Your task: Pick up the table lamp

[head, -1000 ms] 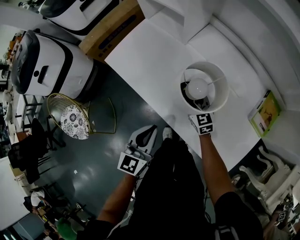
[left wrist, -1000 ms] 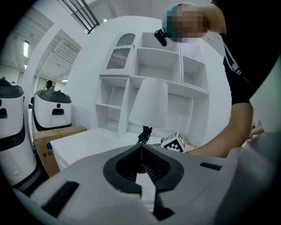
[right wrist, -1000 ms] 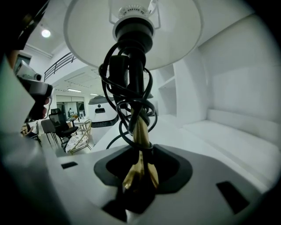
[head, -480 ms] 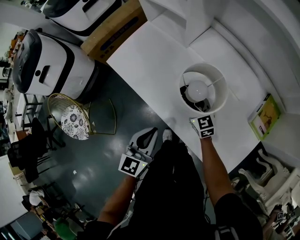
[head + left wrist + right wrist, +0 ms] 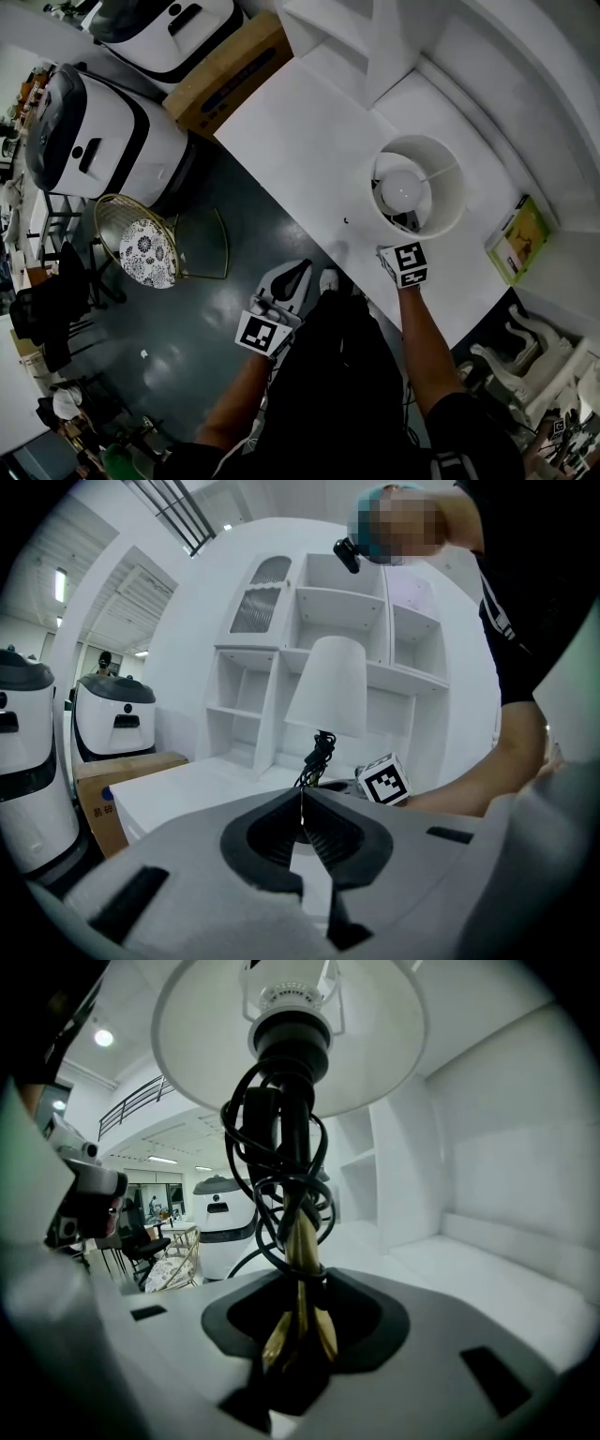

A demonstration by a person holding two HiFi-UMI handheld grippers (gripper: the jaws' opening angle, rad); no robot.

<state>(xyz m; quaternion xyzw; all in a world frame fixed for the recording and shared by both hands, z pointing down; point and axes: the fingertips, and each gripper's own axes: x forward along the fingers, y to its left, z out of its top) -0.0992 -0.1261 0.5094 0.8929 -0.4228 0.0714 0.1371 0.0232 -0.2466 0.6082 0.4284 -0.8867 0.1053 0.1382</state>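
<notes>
The table lamp (image 5: 442, 180) has a white round shade, a lit-white bulb (image 5: 401, 190) and a gold stem (image 5: 298, 1241) wrapped in black cord (image 5: 255, 1147). My right gripper (image 5: 300, 1324) is shut on the gold stem just under the cord bundle, and the shade (image 5: 375, 1044) stands straight above it. In the head view the right gripper (image 5: 405, 236) reaches under the shade's near rim over the white table (image 5: 291, 122). My left gripper (image 5: 296, 274) hangs off the table's edge above the floor, shut and holding nothing (image 5: 302, 797). From there the lamp (image 5: 328, 691) shows off the tabletop.
A yellow-green book (image 5: 514, 239) lies at the table's right end. White shelves (image 5: 272, 667) rise behind the table. A cardboard box (image 5: 230, 70) and white machines (image 5: 94, 122) stand left of it, with a wire chair (image 5: 141, 248) on the dark floor.
The right gripper has risen with the lamp in it, so the shade looks larger and nearer in the head view. The left gripper has stayed put.
</notes>
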